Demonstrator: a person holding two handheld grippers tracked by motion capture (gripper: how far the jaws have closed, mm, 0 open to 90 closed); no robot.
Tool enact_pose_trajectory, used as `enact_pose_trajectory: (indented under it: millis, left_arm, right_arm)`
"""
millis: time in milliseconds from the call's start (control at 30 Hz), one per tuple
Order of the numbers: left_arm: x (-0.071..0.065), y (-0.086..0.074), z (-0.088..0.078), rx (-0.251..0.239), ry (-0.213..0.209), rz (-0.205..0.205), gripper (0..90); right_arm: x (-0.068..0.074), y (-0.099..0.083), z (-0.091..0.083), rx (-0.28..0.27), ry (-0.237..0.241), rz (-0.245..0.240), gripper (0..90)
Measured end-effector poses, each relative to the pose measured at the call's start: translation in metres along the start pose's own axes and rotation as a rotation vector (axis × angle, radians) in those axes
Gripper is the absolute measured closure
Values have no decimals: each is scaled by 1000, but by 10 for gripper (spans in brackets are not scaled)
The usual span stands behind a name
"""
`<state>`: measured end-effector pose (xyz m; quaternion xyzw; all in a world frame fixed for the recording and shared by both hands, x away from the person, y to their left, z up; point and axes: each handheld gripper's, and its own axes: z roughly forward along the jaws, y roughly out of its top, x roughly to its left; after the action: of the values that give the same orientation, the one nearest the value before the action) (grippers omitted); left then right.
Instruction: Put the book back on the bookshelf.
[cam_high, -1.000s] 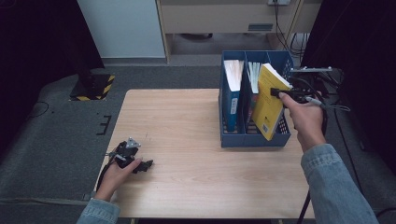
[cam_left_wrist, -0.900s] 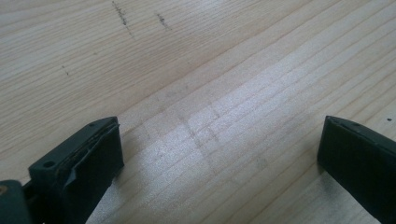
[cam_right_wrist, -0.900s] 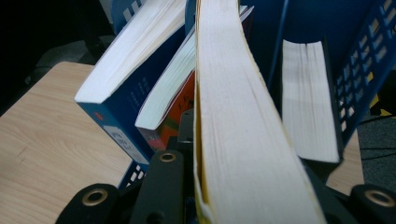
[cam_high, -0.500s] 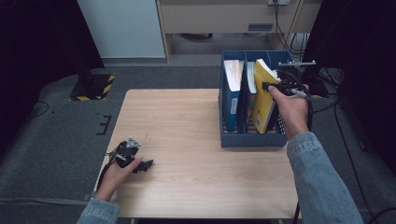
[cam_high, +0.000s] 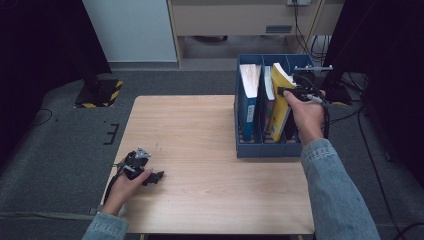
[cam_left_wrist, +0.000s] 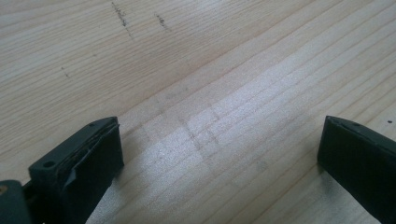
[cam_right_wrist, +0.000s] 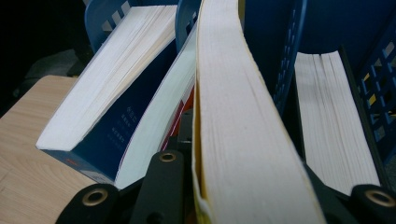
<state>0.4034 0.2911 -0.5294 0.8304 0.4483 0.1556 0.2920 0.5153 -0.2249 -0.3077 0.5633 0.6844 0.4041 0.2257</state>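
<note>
Now the right tool (cam_high: 286, 92) grips the yellow book (cam_high: 279, 107) upright by its top edge, half-lowered into the blue rack's (cam_high: 267, 149) middle slot; left tool (cam_high: 156, 176) rests open on the counter (cam_high: 210, 150).

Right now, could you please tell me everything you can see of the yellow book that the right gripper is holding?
The yellow book is a thick paperback with a yellow cover and a cream page block. It stands tilted in the middle compartment of the blue file rack, top leaning right, beside a thinner book. The right gripper is shut on it near the top, one black jaw on each cover. Its lower end is hidden inside the rack.
</note>
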Motion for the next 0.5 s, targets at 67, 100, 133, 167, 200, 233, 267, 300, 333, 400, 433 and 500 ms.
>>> enact_pose_trajectory:
  millis: [67,100,133,167,200,233,267,300,333,400,433,500]
  left_arm:
    - [0,0,0,0,0,0,0]
    - [0,0,0,0,0,0,0]
    - [0,0,0,0,0,0,0]
    - [0,0,0,0,0,0,0]
    - [0,0,0,0,0,0,0]
    - [0,0,0,0,0,0,0]
    - [0,0,0,0,0,0,0]
    - [0,0,0,0,1,0,0]
    - [0,0,0,0,0,0,0]
    - [0,0,0,0,1,-1,0]
    - [0,0,0,0,1,0,0]
    - [0,0,0,-1,1,-1,0]
  right_arm:
    - [0,-1,1,-5,1,3,749]
    - [-1,-1,1,-7,2,3,749]
    - [-1,-2,1,-10,2,9,749]
    - [-2,-2,1,-11,2,9,749]
    - [-2,-2,1,-12,4,10,750]
    - [-2,-2,1,-12,3,15,749]
    - [-2,-3,1,-15,3,16,749]
    - [-3,-3,1,-18,4,17,749]
    - [-3,-3,2,-19,5,19,749]
    - [-3,-4,2,-23,12,30,749]
    - [-3,-4,2,-25,16,37,749]
    - [-4,-5,3,-27,18,44,749]
